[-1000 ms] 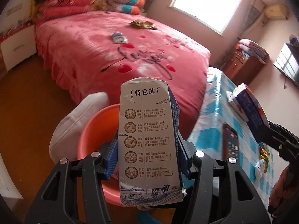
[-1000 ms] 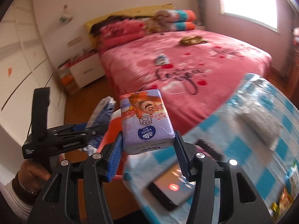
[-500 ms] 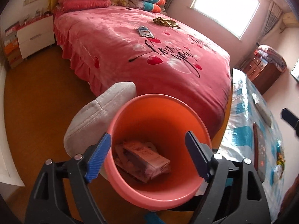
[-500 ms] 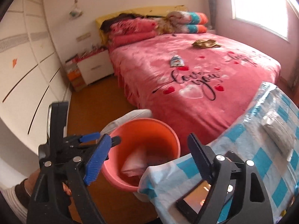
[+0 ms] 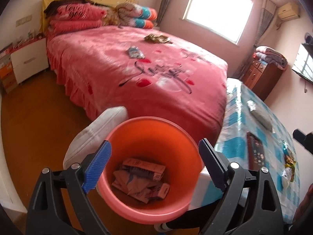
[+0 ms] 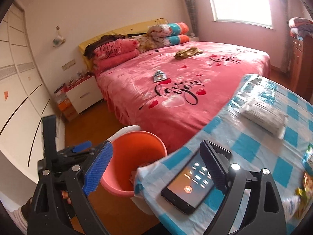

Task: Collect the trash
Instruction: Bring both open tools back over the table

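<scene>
Bedroom floor beside a pink bed [image 5: 148,78] is seen, an orange bin [image 5: 150,213] standing on it with trash [image 5: 140,182] inside. Above the bin the left gripper [image 5: 154,162] is held spread, just opened, empty. Over the checked table [image 6: 254,143] the right gripper [image 6: 156,166] is likewise opened, empty, beside a phone [image 6: 187,186].

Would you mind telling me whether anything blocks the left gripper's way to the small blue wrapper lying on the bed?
Yes: the orange bin sits directly below the open, empty left gripper, between it and the bed. Beyond its rim, the bedspread up to the blue wrapper looks bare.
</scene>
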{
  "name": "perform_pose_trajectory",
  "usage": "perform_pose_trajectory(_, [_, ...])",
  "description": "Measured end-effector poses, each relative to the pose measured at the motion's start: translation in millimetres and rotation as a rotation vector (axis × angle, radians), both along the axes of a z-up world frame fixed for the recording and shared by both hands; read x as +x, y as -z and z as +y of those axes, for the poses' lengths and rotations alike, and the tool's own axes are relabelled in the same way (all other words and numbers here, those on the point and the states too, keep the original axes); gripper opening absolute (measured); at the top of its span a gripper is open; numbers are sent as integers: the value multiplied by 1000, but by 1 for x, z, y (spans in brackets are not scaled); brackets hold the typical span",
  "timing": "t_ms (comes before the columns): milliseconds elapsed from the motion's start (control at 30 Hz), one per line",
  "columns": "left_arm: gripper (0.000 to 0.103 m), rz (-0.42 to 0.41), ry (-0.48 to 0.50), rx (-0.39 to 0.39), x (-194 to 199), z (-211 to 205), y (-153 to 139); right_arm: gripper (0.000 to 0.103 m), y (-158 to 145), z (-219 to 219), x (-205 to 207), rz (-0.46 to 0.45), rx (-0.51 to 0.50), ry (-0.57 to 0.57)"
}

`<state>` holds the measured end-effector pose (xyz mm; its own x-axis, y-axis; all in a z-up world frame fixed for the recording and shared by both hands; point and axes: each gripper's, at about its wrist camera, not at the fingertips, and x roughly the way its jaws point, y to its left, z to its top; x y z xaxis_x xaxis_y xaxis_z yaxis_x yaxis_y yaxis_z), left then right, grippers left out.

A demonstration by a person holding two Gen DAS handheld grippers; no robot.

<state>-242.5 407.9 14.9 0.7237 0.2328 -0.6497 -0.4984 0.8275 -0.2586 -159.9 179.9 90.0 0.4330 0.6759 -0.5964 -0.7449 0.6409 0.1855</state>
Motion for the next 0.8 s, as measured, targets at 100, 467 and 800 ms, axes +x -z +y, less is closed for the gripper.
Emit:
perform_pose_trajectory(100, [91, -14, 33, 23, 6, -13, -9, 90, 3, -15, -2, 0, -4, 35])
perform_pose_trajectory(467, [91, -17, 159, 142, 18, -74, -36, 90, 1, -71, -9, -6, 37, 121])
perform_pose_trajectory(800, [91, -1, 249, 179, 28, -123, -53, 90, -2, -127, -8, -17, 89, 208])
